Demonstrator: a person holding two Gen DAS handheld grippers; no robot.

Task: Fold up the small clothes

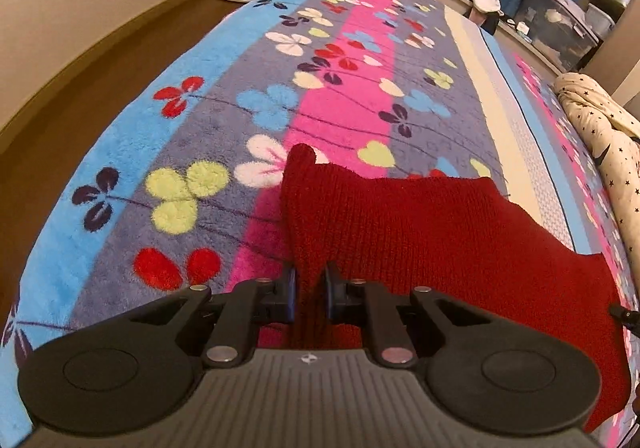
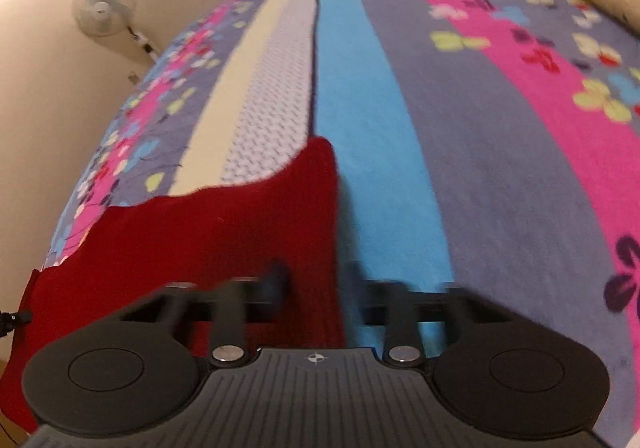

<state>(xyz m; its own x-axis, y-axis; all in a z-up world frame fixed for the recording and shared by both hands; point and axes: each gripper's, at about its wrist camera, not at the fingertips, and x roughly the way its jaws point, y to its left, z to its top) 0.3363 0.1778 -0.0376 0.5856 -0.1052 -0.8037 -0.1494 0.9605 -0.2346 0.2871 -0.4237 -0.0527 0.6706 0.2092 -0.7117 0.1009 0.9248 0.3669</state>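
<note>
Red knit garment (image 1: 420, 232) lies on the floral fleece blanket (image 1: 224, 120), spread mostly over its pink stripe and out toward the cream strip (image 1: 480, 104). Left gripper (image 1: 310, 288) has its jaws narrowed around the garment's near-left edge, knit bunched between the pads, so it looks clamped on the cloth. Right gripper (image 2: 314, 284) straddles the garment's right edge (image 2: 320, 216), jaws wider apart; view is motion-blurred, so I cannot tell if it is pinching or only hovering.

Step in hand, by my read: both near corners taken up to fold the piece away across the blanket. To do it well, get an equal bite on both corners, lift level, keep the edge taut between the tongs so the knit doesn't sag or twist, and lay near edge on far edge.

Garment is chunky ribbed knit, soft, stretchy, far edge wavy with one corner poking up. Blanket is plush, fuzzy and likely to grip the knit. Star-print bedding (image 1: 600, 136) sits well apart, past the cream strip. Standing fan (image 2: 105, 11) is by the wall beyond the blanket.
</note>
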